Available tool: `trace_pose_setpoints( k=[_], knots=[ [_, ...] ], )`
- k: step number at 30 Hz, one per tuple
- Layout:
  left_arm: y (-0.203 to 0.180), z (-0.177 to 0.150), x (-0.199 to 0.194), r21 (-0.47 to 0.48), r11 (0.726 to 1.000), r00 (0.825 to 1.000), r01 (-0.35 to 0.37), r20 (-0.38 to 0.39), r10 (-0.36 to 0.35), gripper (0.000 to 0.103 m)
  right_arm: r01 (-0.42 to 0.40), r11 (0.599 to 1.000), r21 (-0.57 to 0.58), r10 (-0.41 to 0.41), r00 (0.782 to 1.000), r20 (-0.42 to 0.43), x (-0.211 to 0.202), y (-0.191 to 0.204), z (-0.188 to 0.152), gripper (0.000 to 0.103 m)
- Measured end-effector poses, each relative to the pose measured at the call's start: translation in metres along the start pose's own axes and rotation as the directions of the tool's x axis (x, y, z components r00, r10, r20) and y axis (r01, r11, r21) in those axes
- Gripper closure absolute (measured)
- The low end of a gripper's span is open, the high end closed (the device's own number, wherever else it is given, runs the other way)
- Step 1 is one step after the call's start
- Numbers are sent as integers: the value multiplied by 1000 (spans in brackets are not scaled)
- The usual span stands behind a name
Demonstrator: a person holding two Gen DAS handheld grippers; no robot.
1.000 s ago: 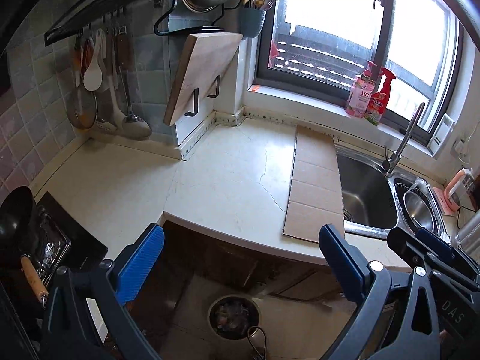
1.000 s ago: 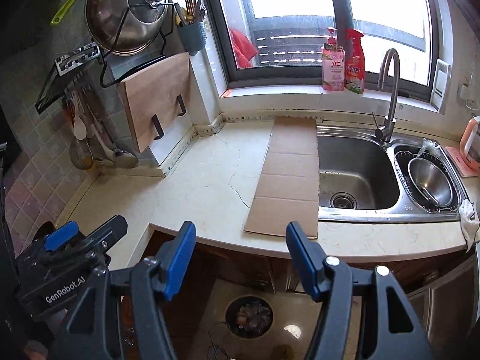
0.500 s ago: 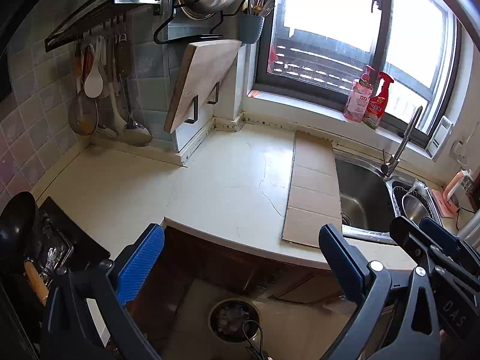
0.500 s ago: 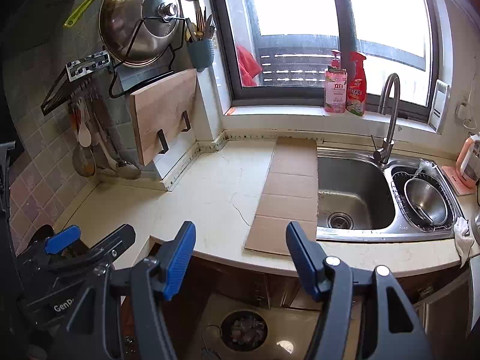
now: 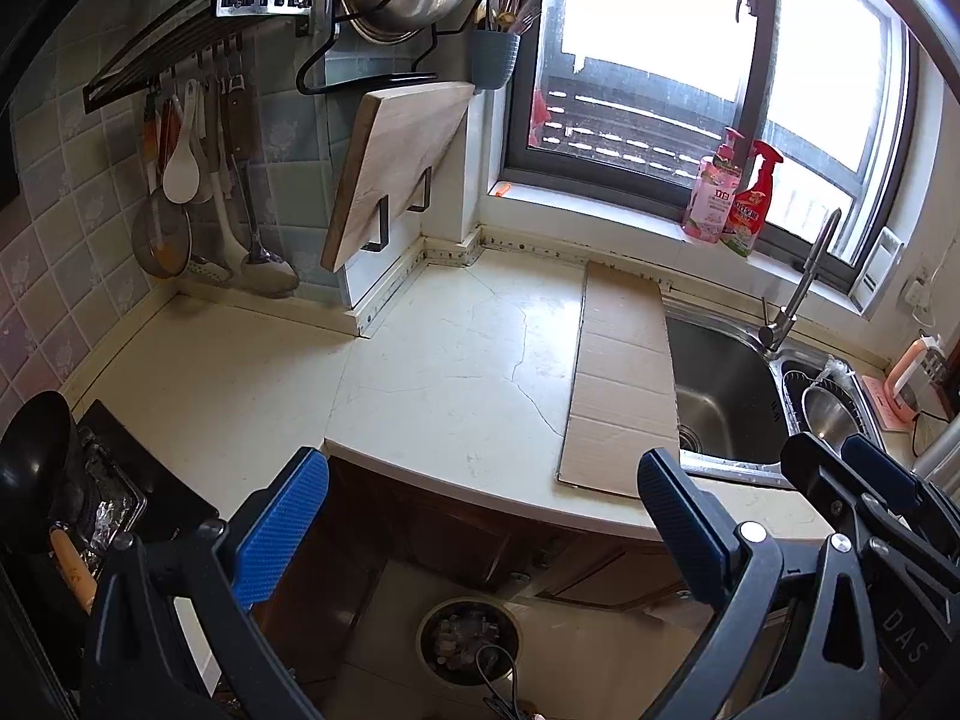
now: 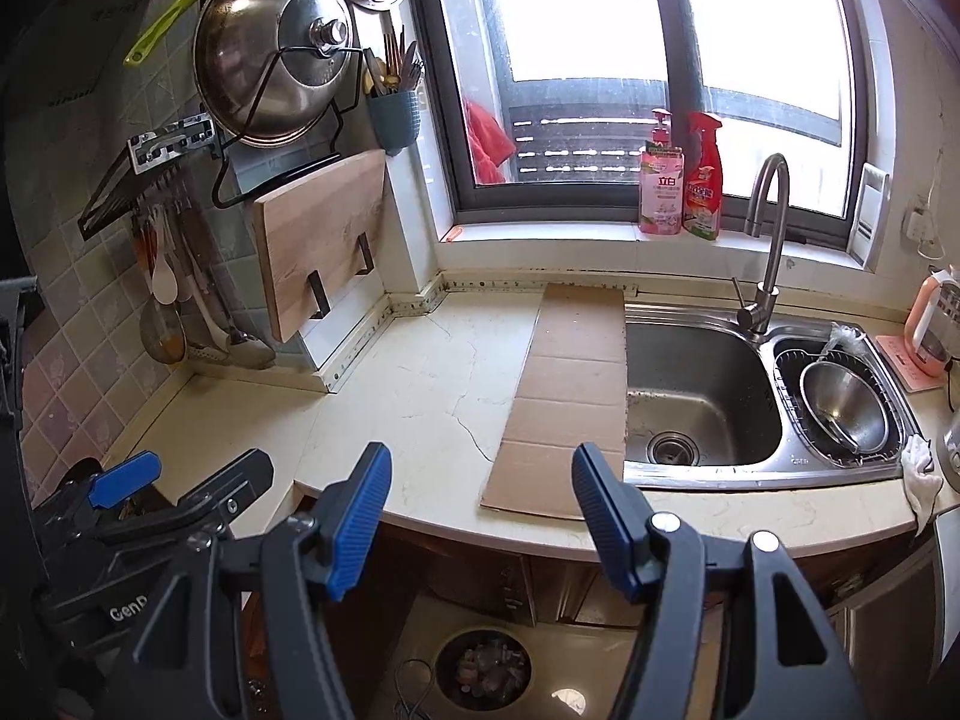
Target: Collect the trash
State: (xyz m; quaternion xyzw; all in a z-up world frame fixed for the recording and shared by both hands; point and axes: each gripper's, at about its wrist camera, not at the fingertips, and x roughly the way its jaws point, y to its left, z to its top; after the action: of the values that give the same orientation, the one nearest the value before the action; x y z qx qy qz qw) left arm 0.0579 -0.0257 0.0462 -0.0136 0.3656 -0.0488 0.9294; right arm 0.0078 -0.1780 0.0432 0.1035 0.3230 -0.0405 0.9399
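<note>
A flattened brown cardboard strip [image 5: 621,384] lies on the cream counter beside the sink; it also shows in the right wrist view [image 6: 570,390]. A round trash bin [image 5: 468,639] with scraps stands on the floor below the counter edge, also in the right wrist view [image 6: 483,666]. My left gripper [image 5: 480,516] is open and empty, held in front of the counter above the bin. My right gripper [image 6: 480,510] is open and empty, just right of the left one, and shows at the lower right of the left wrist view [image 5: 870,510].
A steel sink [image 6: 696,396] with a faucet [image 6: 765,240] and a bowl in a drainer [image 6: 843,408] lies right of the cardboard. A cutting board [image 6: 318,240], hung utensils [image 5: 192,180] and a pot lid [image 6: 276,48] are on the left wall. A wok on a stove [image 5: 36,468] sits at far left.
Both grippers have drawn back and risen a little from the counter, so the scene sits lower in both views. Both stay open and empty.
</note>
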Motion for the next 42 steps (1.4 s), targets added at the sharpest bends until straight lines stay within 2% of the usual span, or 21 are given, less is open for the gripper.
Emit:
trace_pose_setpoints(
  k=[42],
  knots=[
    [-2, -11, -8, 37, 999, 1000, -17, -14, 18, 1, -2, 1000, 25, 2, 1000, 0, -8, -9, -10, 40]
  ],
)
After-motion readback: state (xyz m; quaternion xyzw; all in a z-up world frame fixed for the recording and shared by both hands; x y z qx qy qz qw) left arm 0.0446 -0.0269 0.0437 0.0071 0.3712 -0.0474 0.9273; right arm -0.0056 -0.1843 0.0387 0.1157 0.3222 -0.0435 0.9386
